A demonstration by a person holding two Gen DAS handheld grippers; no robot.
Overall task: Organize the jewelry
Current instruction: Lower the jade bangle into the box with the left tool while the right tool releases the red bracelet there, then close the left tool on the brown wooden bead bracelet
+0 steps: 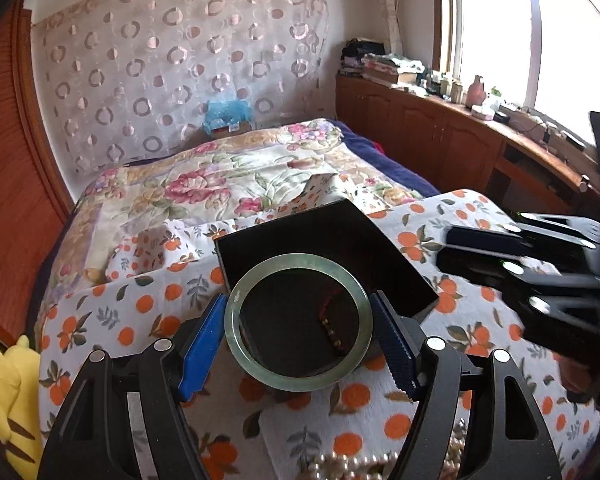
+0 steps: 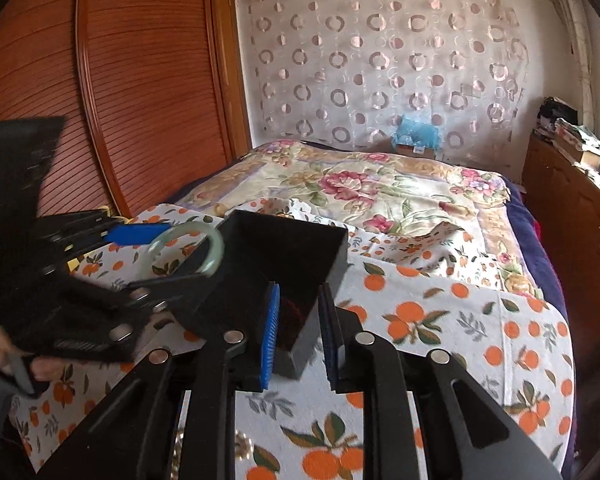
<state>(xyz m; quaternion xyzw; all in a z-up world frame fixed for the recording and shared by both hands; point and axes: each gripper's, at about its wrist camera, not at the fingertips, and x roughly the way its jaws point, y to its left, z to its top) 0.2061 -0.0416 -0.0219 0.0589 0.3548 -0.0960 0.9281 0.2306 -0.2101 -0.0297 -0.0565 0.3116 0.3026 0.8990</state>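
Observation:
My left gripper [image 1: 299, 320] is shut on a pale green jade bangle [image 1: 236, 332], holding it by its sides just above the open black box [image 1: 332, 232]. Dark red beads [image 1: 332, 328] lie inside the box, seen through the ring. In the right wrist view the bangle [image 2: 216, 240] hangs at the box's left edge. My right gripper [image 2: 299, 330] straddles the near corner wall of the black box [image 2: 300, 240], blue pads on either side of it; contact with the wall is unclear. A pearl strand [image 1: 380, 460] lies on the cloth below my left gripper.
An orange-print cloth [image 2: 440, 320] covers the work surface. A floral quilt [image 1: 228, 176] lies on the bed behind. A wooden wardrobe [image 2: 120, 80] stands left, a wooden counter [image 1: 440, 128] under the window right. A yellow plush toy [image 1: 8, 392] sits at far left.

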